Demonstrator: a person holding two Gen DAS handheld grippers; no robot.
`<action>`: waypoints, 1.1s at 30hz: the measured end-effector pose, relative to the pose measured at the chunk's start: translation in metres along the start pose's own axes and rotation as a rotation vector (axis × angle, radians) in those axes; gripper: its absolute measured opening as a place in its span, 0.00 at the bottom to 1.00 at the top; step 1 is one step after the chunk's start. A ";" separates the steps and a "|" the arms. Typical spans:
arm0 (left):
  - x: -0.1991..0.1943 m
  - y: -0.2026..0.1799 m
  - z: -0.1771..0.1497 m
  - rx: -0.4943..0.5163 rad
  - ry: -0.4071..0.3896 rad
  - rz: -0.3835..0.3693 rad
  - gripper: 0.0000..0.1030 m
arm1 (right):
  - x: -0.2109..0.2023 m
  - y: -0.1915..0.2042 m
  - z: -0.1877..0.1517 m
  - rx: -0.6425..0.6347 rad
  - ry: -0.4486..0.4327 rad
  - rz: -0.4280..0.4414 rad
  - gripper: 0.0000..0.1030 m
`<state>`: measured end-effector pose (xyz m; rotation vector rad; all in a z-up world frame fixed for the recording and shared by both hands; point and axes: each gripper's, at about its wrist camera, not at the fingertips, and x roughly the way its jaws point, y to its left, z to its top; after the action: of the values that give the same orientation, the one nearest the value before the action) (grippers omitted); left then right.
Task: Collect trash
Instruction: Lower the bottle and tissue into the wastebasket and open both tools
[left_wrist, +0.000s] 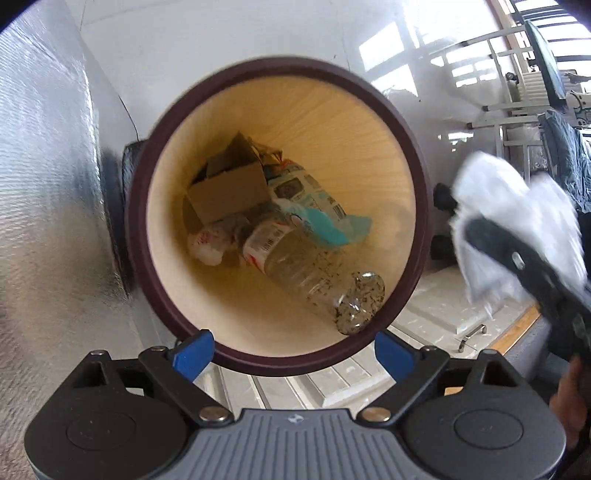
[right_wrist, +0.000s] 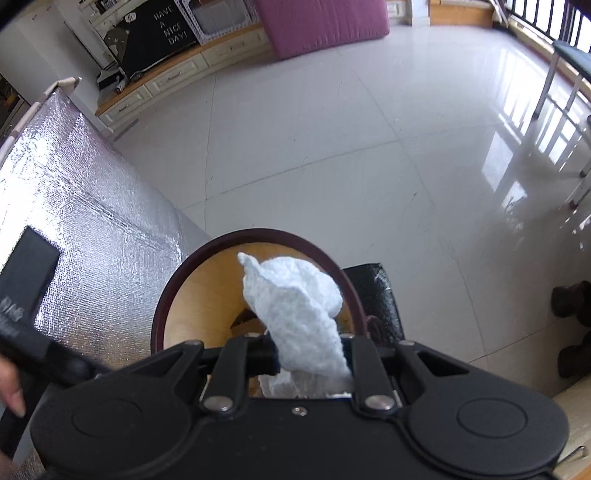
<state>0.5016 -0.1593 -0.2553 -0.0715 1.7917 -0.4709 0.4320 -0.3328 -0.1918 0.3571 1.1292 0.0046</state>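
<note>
Your left gripper (left_wrist: 293, 350) hangs spread wide right over the bin (left_wrist: 140, 206), nothing btwn its blue fingertips (left_wrist: 194, 352). Inside the bin: a clear plastic bottle (left_wrist: 314, 273), a cardboard box (left_wrist: 229, 195), printed wrappers (left_wrist: 310, 199). Your right gripper (right_wrist: 312, 356) is pinching a white crumpled tissue (right_wrist: 295, 295), held above the bin's rim, w/ silver foil sheeting (right_wrist: 92, 206) just beside the bin.

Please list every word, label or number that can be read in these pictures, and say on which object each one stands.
"HAVE A NICE DAY!": black board by the cabinets, right wrist view.
Bottle label in the trash bin: barcode, too small to read.
Printed wrapper in the bin: too blurred.
White marks on the left gripper handle: blurred.
</note>
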 end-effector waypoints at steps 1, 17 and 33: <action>-0.003 -0.001 -0.002 0.013 -0.016 0.014 0.90 | 0.005 0.002 0.004 -0.001 0.006 0.005 0.18; -0.039 -0.005 -0.021 0.112 -0.190 0.089 0.95 | 0.048 0.014 0.017 -0.020 0.073 0.033 0.70; -0.061 -0.004 -0.039 0.102 -0.293 0.125 1.00 | -0.002 0.008 0.008 -0.016 0.054 0.052 0.88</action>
<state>0.4813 -0.1344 -0.1902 0.0411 1.4731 -0.4375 0.4394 -0.3279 -0.1848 0.3743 1.1720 0.0696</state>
